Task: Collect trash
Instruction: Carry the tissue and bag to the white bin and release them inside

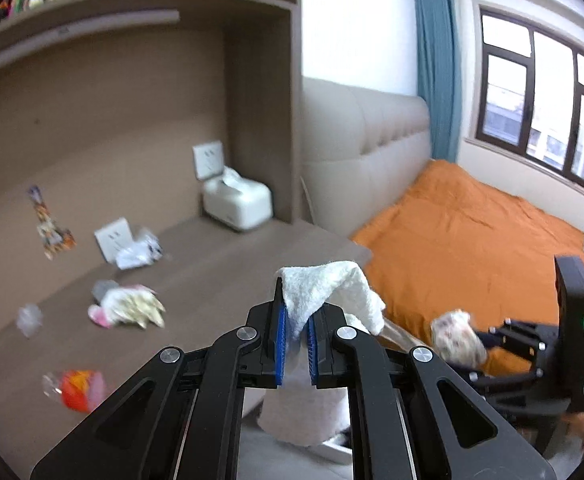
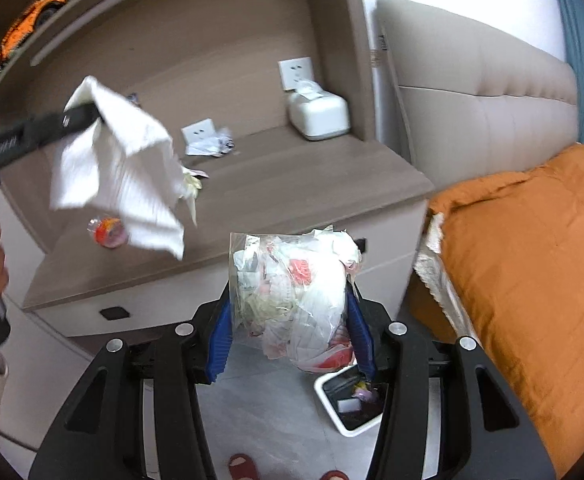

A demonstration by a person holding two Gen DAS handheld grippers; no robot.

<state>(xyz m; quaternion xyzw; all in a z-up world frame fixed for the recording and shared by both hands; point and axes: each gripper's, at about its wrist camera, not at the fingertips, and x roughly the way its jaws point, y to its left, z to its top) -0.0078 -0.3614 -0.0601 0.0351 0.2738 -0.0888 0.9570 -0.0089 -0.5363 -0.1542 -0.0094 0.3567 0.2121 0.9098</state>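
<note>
Right wrist view is the only one showing the bin (image 2: 333, 408): white rim, dark inside, on the floor right below the right tool (image 2: 292, 330), with a few bits already in it. That tool is clamped on a clear bag (image 2: 292, 300) stuffed with crumpled wrappers, so the bag hangs just above the bin. Same view catches the left tool (image 2: 80, 114) from the side, pinching a white towel (image 2: 120, 168) that droops over the surface (image 2: 292, 184).

Left wrist view shows what the other doesn't: a window (image 1: 539, 108) and the full orange bed (image 1: 471, 248). Up close, the left tool (image 1: 295, 344) is closed on the towel (image 1: 327, 292), which sticks up between the blue pads. Loose trash lies on the surface (image 1: 212, 264) well off to its left: an orange wrapper (image 1: 78, 390), a yellowish wad (image 1: 132, 308), a white crumple (image 1: 140, 252). Tissue box (image 1: 238, 202) at the back corner.
</note>
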